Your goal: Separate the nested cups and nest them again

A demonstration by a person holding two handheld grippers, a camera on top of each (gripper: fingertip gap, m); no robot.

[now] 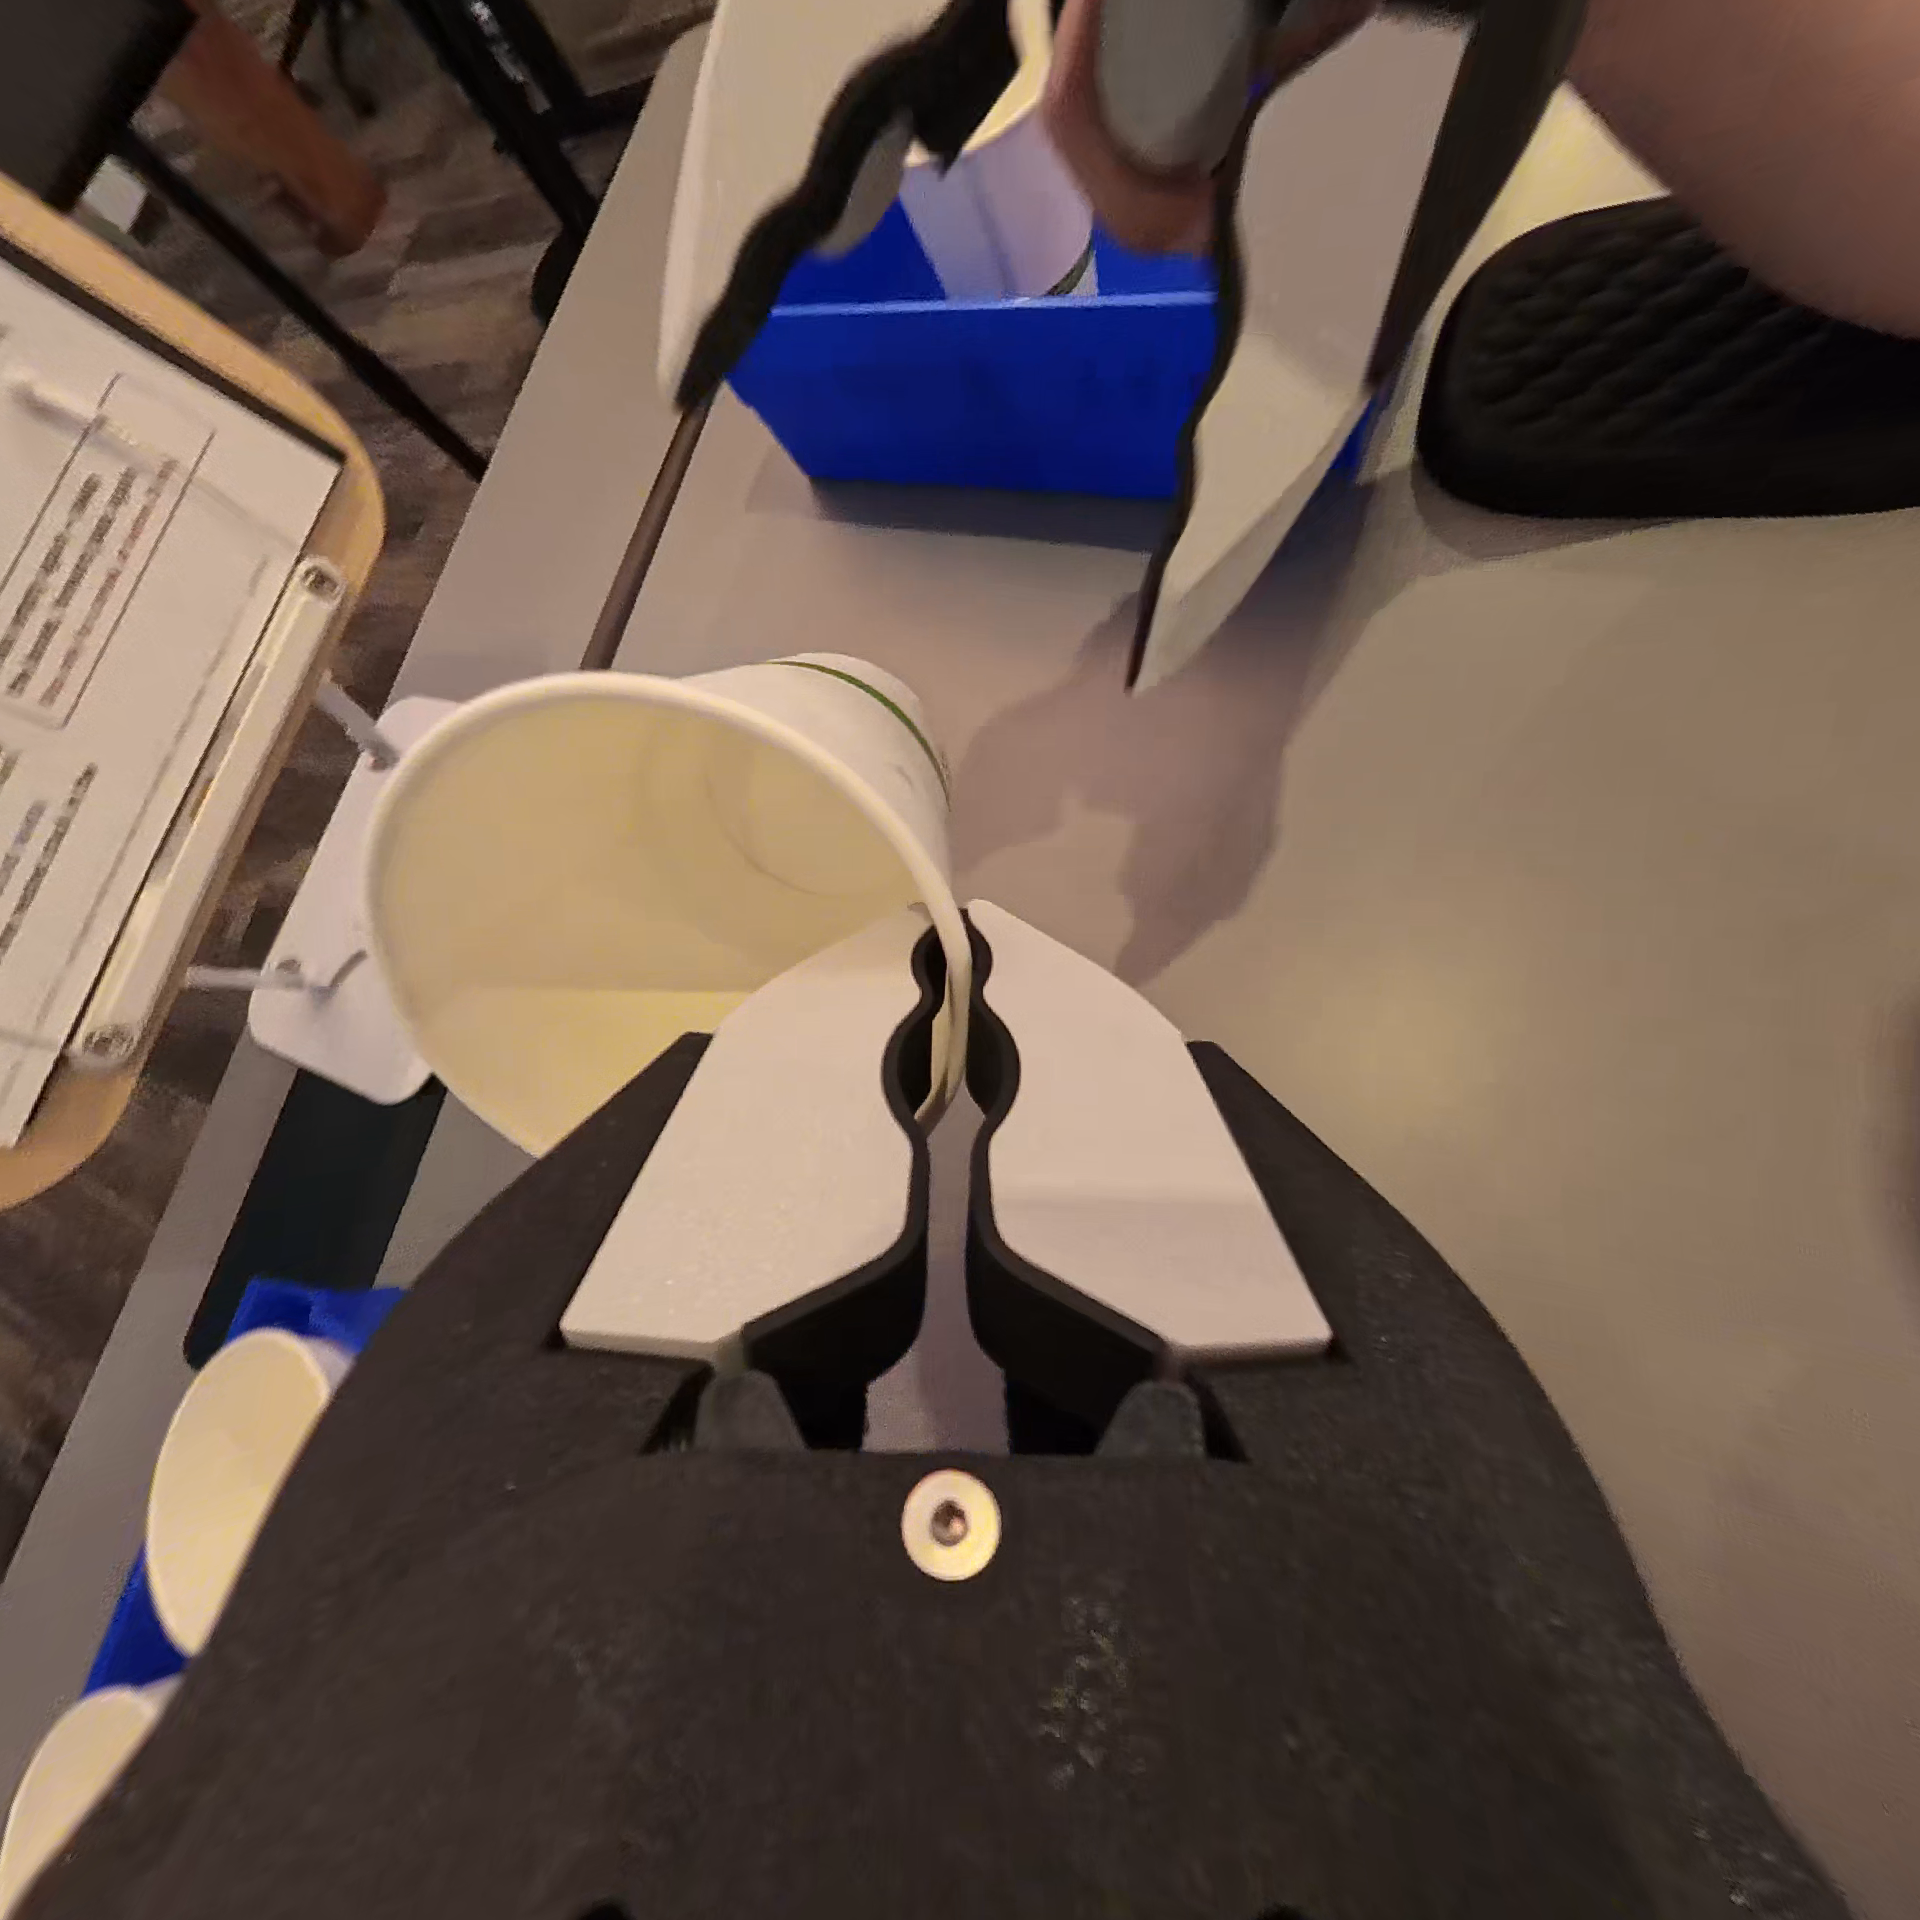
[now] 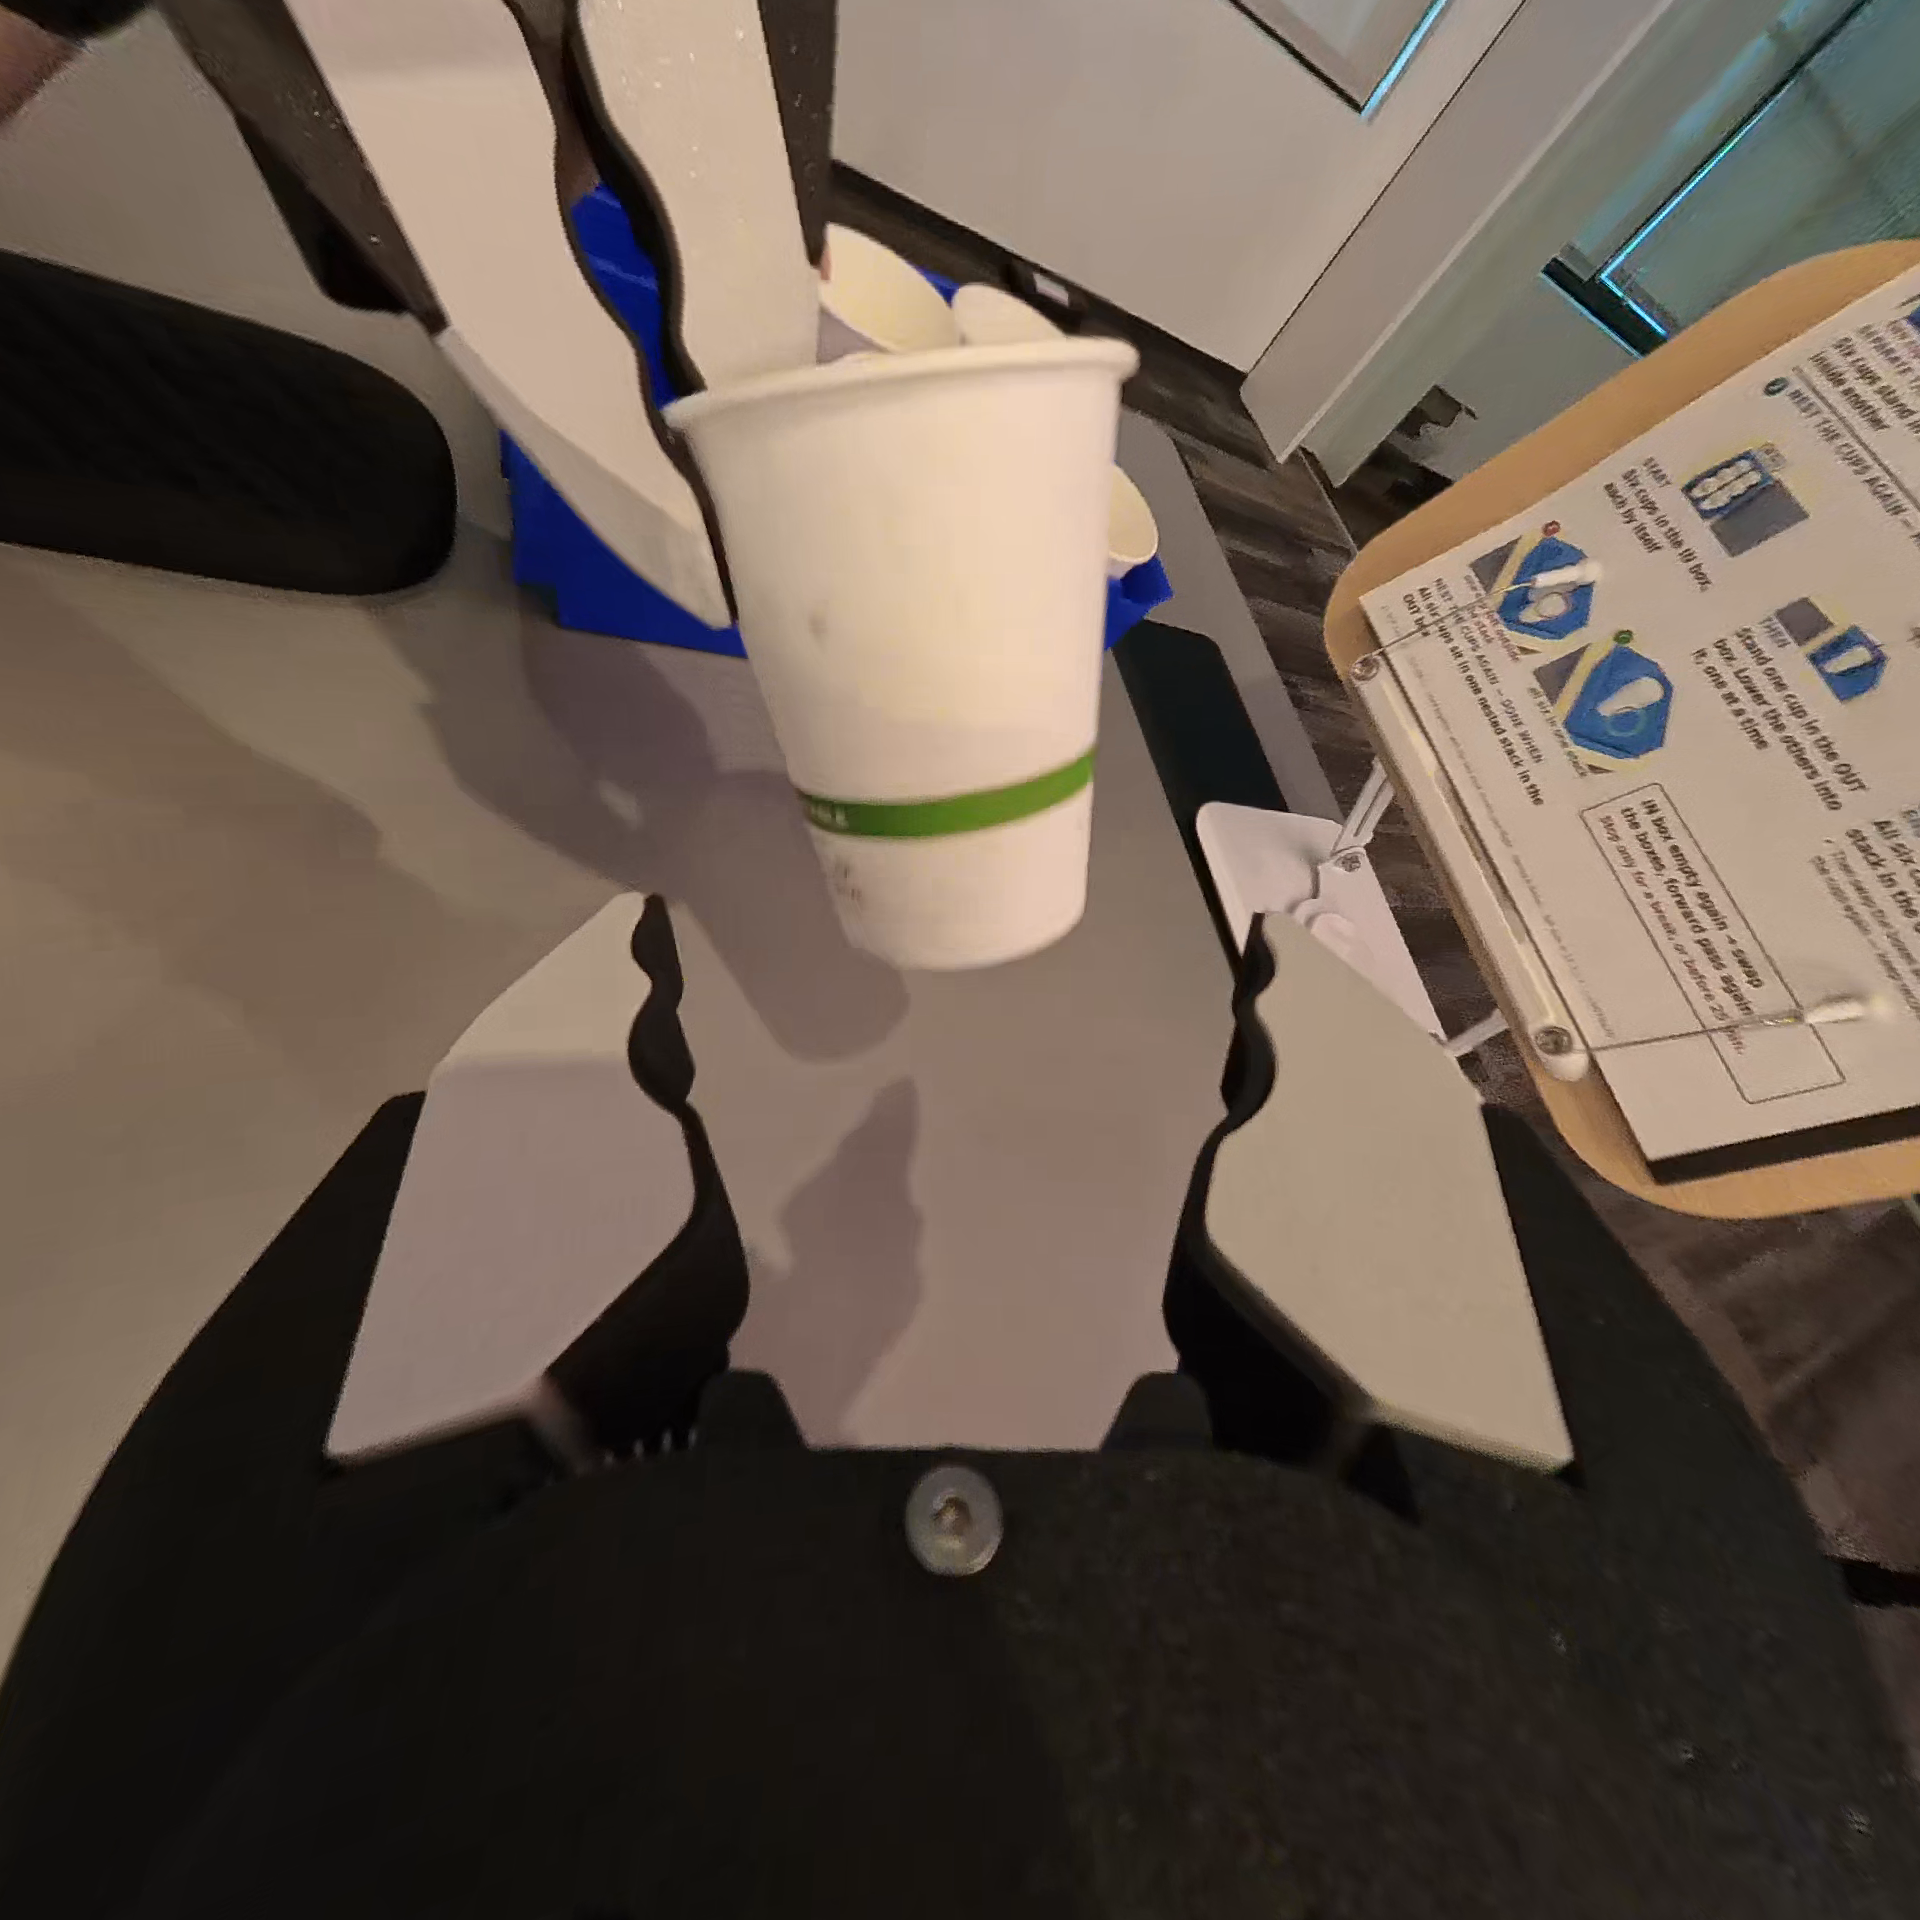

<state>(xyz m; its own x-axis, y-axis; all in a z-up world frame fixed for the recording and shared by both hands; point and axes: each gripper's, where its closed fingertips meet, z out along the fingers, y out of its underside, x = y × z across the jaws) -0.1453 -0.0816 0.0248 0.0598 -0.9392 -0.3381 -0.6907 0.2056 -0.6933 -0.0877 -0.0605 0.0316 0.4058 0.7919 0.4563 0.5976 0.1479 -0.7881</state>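
My left gripper [image 1: 951, 935] is shut on the rim of a white paper cup [image 1: 665, 862] with a green band and holds it above the grey table [image 1: 1455, 935]. In the right wrist view the same cup [image 2: 925, 644] hangs upright from the left gripper [image 2: 681, 416], clear of the table. My right gripper [image 2: 945, 935] is open and empty, just below and in front of the cup's base. It also shows open at the top of the left wrist view [image 1: 914, 530], above a blue box [image 1: 977, 405] holding white cups [image 1: 1023, 223].
A second blue box [image 2: 592, 582] with several loose cups [image 2: 904, 301] stands behind the held cup. A black padded rest [image 2: 208, 436] lies on the table. A wooden stand with an instruction sheet [image 2: 1662, 707] is beside the table edge, by a white bracket [image 2: 1288, 862].
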